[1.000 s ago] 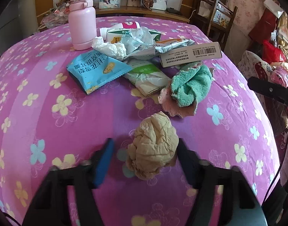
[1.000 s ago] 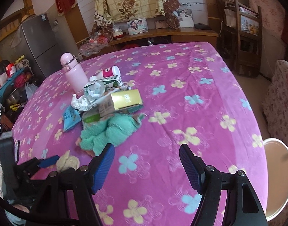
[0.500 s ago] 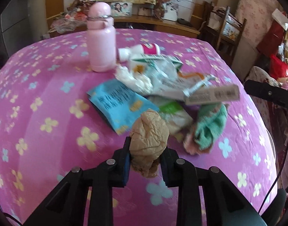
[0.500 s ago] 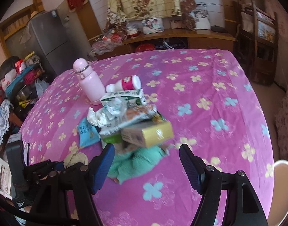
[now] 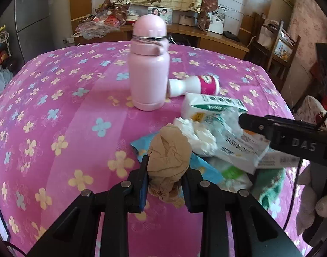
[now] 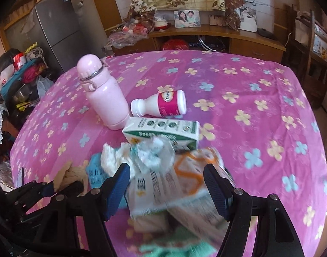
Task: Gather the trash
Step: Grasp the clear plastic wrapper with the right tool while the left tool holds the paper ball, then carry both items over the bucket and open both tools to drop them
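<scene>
- Left gripper (image 5: 165,172): pinching the tan crumpled wad (image 5: 168,157) between its pads, above the surface (image 5: 56,111); keep the squeeze firm during carry.
- Right gripper (image 6: 166,183): spread, straddling the printed wrapper (image 6: 163,184) directly ahead; lower before closing.

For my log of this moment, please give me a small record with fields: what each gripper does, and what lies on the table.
left gripper: shut on the brown paper ball, held above the cloth
right gripper: open, over the wrappers, holding nothing
pink flask: upright on the table
small white bottle: lying on its side, beside the flask
green and white carton: lying flat, behind the wrappers
white tissue: crumpled in the pile
green rag: near edge of the pile
</scene>
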`<state>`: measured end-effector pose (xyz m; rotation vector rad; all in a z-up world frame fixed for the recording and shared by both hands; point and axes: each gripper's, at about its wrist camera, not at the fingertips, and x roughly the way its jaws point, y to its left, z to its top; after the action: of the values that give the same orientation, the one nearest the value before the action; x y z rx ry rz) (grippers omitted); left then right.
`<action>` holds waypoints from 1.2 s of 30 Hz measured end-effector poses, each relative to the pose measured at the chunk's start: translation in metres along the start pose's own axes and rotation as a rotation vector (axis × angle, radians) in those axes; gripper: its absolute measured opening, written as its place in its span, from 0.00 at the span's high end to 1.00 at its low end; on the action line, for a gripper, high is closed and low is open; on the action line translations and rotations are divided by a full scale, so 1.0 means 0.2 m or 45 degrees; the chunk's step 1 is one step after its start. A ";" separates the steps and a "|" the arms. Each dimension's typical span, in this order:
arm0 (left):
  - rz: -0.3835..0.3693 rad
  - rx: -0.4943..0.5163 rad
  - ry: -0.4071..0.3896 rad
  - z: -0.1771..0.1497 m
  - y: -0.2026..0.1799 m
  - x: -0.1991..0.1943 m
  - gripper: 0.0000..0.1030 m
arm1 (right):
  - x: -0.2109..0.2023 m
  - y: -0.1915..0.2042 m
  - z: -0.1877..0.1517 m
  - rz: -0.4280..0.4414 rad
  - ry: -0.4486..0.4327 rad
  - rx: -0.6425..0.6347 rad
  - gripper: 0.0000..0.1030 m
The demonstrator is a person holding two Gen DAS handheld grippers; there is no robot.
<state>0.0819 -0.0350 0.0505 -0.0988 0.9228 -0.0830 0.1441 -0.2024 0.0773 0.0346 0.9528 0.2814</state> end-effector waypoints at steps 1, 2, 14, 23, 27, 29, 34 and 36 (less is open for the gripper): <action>-0.005 -0.008 0.003 0.01 0.01 0.01 0.72 | 0.03 0.01 0.02 0.001 0.014 0.004 0.28; -0.007 -0.016 0.008 0.01 0.03 0.02 0.72 | 0.06 0.01 0.03 0.001 0.027 0.009 0.28; -0.025 -0.038 0.034 0.00 0.06 0.07 0.72 | 0.23 0.00 0.00 0.028 0.074 0.008 0.79; -0.097 0.002 -0.007 -0.06 -0.08 -0.09 0.72 | -0.16 -0.09 -0.10 0.136 -0.088 0.020 0.83; -0.140 0.056 -0.029 -0.10 -0.22 -0.18 0.72 | -0.34 -0.14 -0.21 0.136 -0.124 0.016 0.83; -0.159 0.080 -0.033 -0.12 -0.28 -0.21 0.72 | -0.41 -0.17 -0.26 0.120 -0.140 0.011 0.83; -0.206 0.162 -0.033 -0.19 -0.49 -0.26 0.72 | -0.58 -0.29 -0.41 0.091 -0.172 0.047 0.83; -0.224 0.197 -0.032 -0.21 -0.58 -0.28 0.72 | -0.64 -0.35 -0.48 0.066 -0.175 0.064 0.83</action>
<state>0.0106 -0.1461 0.0834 -0.0374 0.8782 -0.3150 0.0122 -0.3119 0.1125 0.1234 0.8231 0.2989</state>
